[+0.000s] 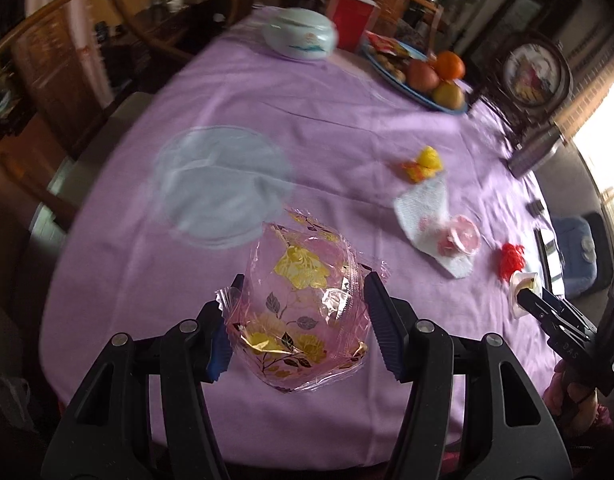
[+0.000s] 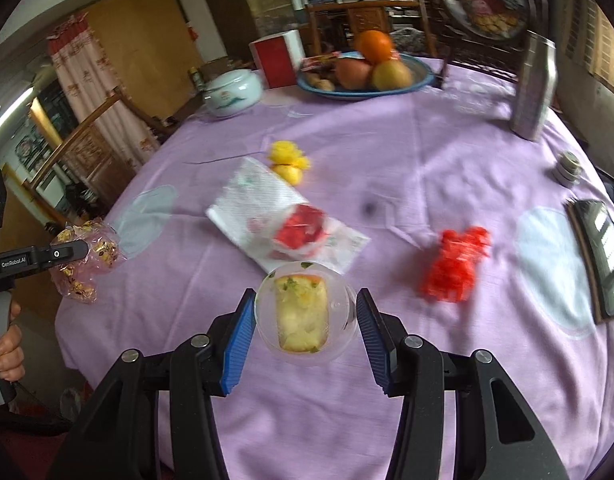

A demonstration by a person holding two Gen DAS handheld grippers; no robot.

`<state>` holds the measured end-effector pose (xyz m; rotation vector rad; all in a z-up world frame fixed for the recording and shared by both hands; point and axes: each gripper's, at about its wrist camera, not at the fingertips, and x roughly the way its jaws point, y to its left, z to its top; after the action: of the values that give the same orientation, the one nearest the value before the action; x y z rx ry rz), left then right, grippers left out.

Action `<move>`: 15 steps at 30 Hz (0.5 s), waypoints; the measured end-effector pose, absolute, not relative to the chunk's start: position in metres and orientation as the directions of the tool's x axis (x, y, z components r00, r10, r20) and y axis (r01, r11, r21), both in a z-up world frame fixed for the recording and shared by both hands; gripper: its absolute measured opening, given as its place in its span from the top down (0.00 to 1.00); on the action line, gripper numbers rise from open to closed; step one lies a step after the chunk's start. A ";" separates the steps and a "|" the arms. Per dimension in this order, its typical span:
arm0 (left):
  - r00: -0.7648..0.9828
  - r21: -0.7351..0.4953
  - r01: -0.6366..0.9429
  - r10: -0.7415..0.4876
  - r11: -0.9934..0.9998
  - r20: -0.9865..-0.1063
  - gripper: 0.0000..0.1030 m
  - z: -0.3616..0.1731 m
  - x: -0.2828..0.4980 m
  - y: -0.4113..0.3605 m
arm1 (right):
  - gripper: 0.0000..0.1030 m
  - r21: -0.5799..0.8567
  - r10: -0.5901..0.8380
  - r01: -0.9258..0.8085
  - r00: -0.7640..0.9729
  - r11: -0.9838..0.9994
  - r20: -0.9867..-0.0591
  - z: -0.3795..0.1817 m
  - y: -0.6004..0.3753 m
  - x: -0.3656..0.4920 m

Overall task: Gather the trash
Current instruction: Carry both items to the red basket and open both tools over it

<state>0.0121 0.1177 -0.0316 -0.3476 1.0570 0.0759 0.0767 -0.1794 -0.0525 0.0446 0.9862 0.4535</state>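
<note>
- Both tongs point steeply down over the surface (image 1: 347, 148), a round table under a lilac cloth; part of a hand (image 2: 9, 350) shows on the left tool's handle at the edge of the right wrist view.
- The left tongs (image 1: 301, 300) stand about half spread, clenched on a crumpled pink wrapper (image 1: 303, 304) printed with gold flowers; its edges press against both ribbed pads.
- From the right wrist view that wrapper hangs at the tip of the left tool, out by the surface's near left edge.
- The right tongs (image 2: 305, 314) are likewise half spread, gripping a clear plastic cup (image 2: 305, 316) with a yellow cake-like piece inside; the cup's sides meet both blue pads.
- Beyond the cup lie a white paper bag (image 2: 263, 204) with a red-filled cup on it, yellow scraps (image 2: 287, 160) farther off, and a red crumpled piece (image 2: 455, 266) to the right.
</note>
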 end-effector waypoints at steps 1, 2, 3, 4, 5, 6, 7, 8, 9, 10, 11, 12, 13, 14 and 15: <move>0.500 -0.242 -0.250 -0.089 0.938 -0.861 0.43 -0.030 0.004 0.127 | 0.51 0.241 0.399 -0.364 0.460 0.900 -0.794 -0.052 -0.173 0.077; 0.505 -0.241 -0.272 -0.075 0.932 -0.860 0.43 -0.029 -0.004 0.135 | 0.51 0.243 0.412 -0.387 0.448 0.889 -0.793 -0.051 -0.161 0.077; 0.510 -0.239 -0.304 -0.055 0.922 -0.858 0.43 -0.027 -0.015 0.147 | 0.51 0.244 0.426 -0.413 0.435 0.877 -0.793 -0.051 -0.149 0.077; 0.512 -0.239 -0.326 -0.041 0.915 -0.858 0.43 -0.026 -0.022 0.154 | 0.51 0.244 0.435 -0.431 0.426 0.869 -0.793 -0.050 -0.139 0.076; 0.514 -0.240 -0.359 -0.024 0.902 -0.857 0.43 -0.026 -0.034 0.166 | 0.51 0.244 0.450 -0.463 0.411 0.852 -0.793 -0.049 -0.124 0.075; 0.515 -0.242 -0.383 -0.012 0.892 -0.857 0.43 -0.025 -0.042 0.173 | 0.51 0.244 0.464 -0.491 0.397 0.836 -0.792 -0.047 -0.111 0.074; 0.516 -0.246 -0.425 0.010 0.871 -0.857 0.43 -0.026 -0.058 0.187 | 0.51 0.245 0.475 -0.512 0.386 0.823 -0.791 -0.046 -0.100 0.073; 0.515 -0.247 -0.453 0.025 0.857 -0.857 0.43 -0.026 -0.069 0.196 | 0.51 0.245 0.491 -0.544 0.369 0.803 -0.789 -0.043 -0.085 0.071; 0.514 -0.248 -0.488 0.045 0.837 -0.857 0.43 -0.026 -0.083 0.207 | 0.51 0.242 0.503 -0.571 0.356 0.784 -0.788 -0.042 -0.071 0.069; 0.511 -0.248 -0.519 0.064 0.818 -0.857 0.43 -0.027 -0.098 0.218 | 0.51 0.239 0.517 -0.607 0.336 0.758 -0.787 -0.040 -0.054 0.066; 0.508 -0.246 -0.547 0.083 0.800 -0.858 0.43 -0.027 -0.110 0.226 | 0.51 0.238 0.526 -0.627 0.323 0.741 -0.787 -0.039 -0.043 0.064; 0.501 -0.242 -0.581 0.107 0.777 -0.859 0.43 -0.028 -0.127 0.236 | 0.51 0.239 0.538 -0.655 0.302 0.717 -0.787 -0.038 -0.026 0.061; 0.494 -0.239 -0.611 0.127 0.755 -0.860 0.43 -0.029 -0.142 0.246 | 0.51 0.240 0.545 -0.672 0.287 0.701 -0.787 -0.037 -0.016 0.059; 0.488 -0.238 -0.633 0.140 0.737 -0.862 0.43 -0.029 -0.153 0.252 | 0.51 0.243 0.557 -0.698 0.263 0.673 -0.788 -0.037 0.001 0.055; 0.479 -0.239 -0.658 0.153 0.714 -0.864 0.43 -0.031 -0.167 0.260 | 0.51 0.245 0.566 -0.719 0.242 0.650 -0.788 -0.036 0.016 0.051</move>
<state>-0.1674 0.2603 -0.0309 -0.6071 0.9500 0.5335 0.0512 0.0156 -0.0363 -0.1805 0.9910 0.8845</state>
